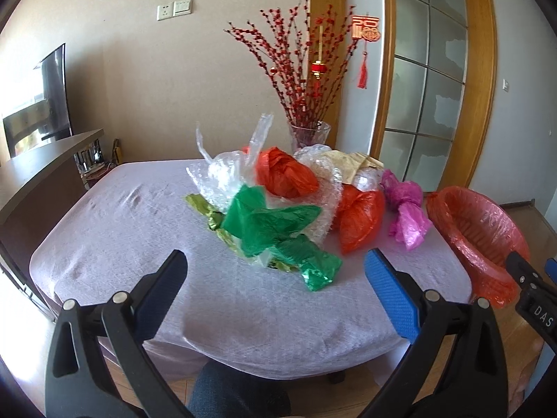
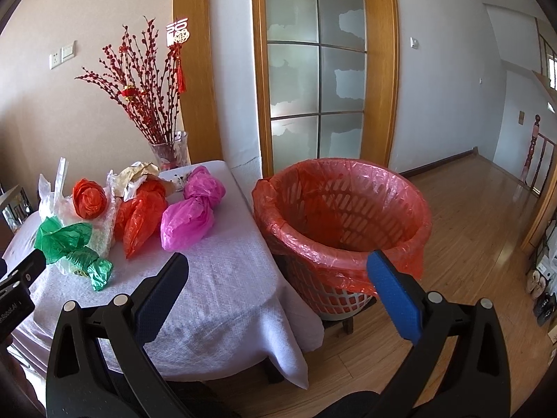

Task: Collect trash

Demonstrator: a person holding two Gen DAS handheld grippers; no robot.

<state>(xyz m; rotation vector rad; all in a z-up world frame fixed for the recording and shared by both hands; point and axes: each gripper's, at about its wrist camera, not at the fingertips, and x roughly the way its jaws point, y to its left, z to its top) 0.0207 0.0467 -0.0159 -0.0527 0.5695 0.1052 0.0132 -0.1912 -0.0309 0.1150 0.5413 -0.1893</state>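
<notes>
Both grippers hung wide apart and empty at the near edge of the table point(image 1: 104, 244), draped in a pale lilac cloth, with nothing yet picked up. The left gripper point(image 1: 275, 268) faced the heap head-on, its fingers spread as if sized for the green plastic bag point(image 1: 275, 226), the piece of trash nearest it. Behind the green bag lay crumpled clear wrap point(image 1: 222, 174), two orange-red bags point(image 1: 285, 174) and, toward the bin side, a knotted pink bag point(image 2: 191, 212). The right gripper point(image 2: 278, 268) hovered, fingers splayed, between the table's corner and the basket bin point(image 2: 344, 209), which stood just off that corner, lined in red film, apparently placed for short drops. Farthest back, a glass vase of red branches point(image 2: 170, 153) stood by the wall, evidently decoration rather than rubbish.
</notes>
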